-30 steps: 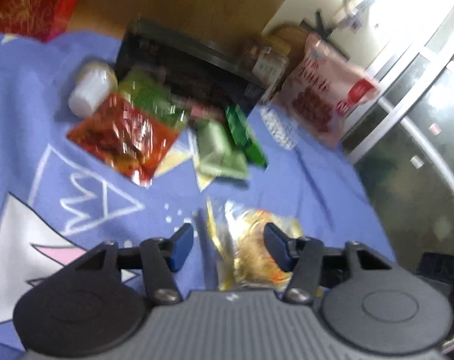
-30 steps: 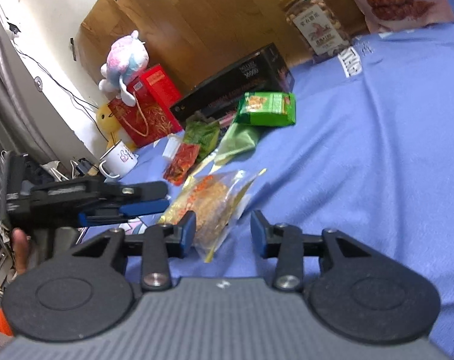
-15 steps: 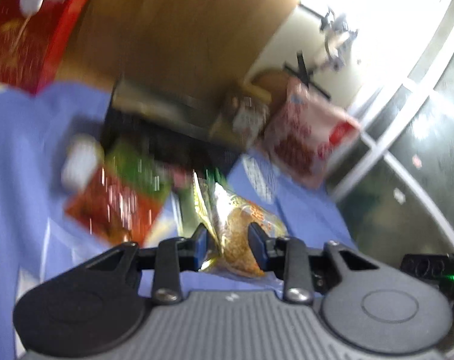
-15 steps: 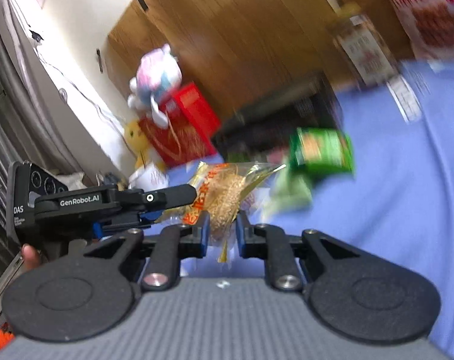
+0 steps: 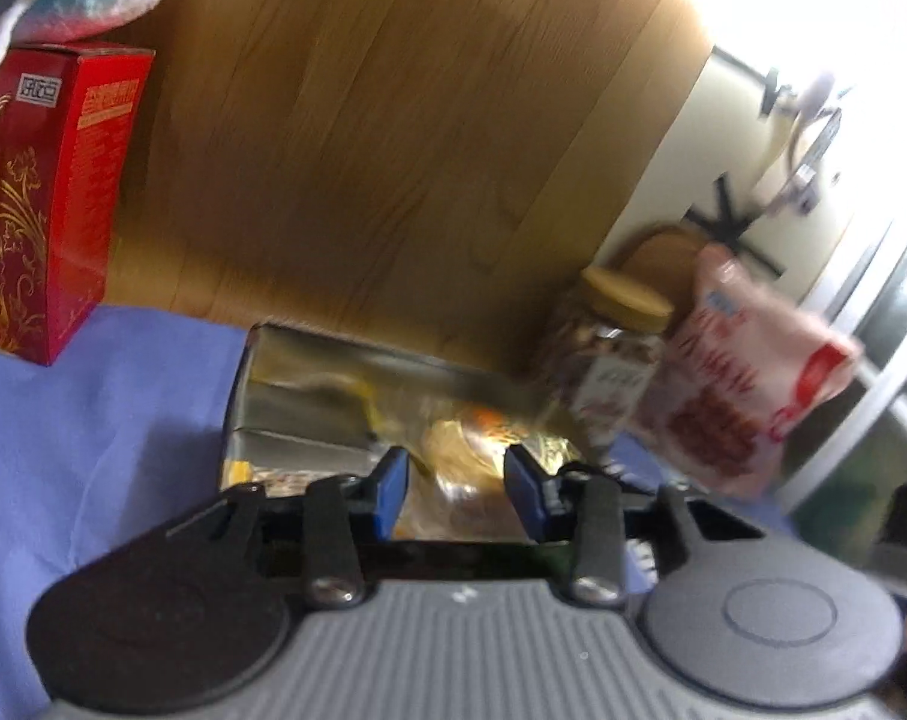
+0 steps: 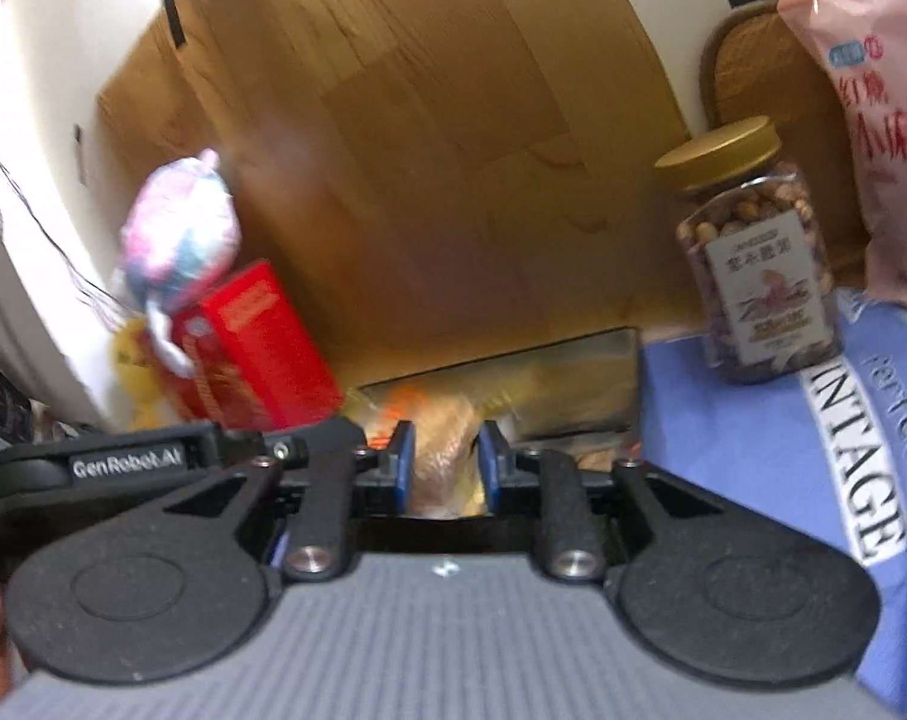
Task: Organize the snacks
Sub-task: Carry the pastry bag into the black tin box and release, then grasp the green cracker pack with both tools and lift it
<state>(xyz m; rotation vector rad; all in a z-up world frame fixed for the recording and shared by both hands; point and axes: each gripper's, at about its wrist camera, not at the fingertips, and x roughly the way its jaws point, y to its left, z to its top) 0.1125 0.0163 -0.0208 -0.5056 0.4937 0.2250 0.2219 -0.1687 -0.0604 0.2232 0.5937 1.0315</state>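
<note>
A clear snack packet [image 5: 462, 450] with a golden cake inside hangs over the open black box [image 5: 297, 402] at the back of the blue cloth. My left gripper [image 5: 456, 489] has one end of it between its blue pads. Its jaws are opening, and the wrapper still fills the gap. My right gripper [image 6: 446, 471] has the other end of the packet [image 6: 447, 438], and its jaws are opening too. The box [image 6: 579, 384] lies just beyond. The left tool's black housing [image 6: 123, 462] shows at the left of the right wrist view.
A red carton [image 5: 39, 210] with a plush toy [image 6: 177, 234] on top stands left of the box. A gold-lidded nut jar [image 6: 753, 276] and a pink snack bag [image 5: 747, 402] stand to the right. A wooden panel [image 5: 393, 150] rises behind the box.
Both grippers shut on the packet on the cloth, lifted it and carried it back to the black box. Their pads now stand a little wider than half a second ago.
</note>
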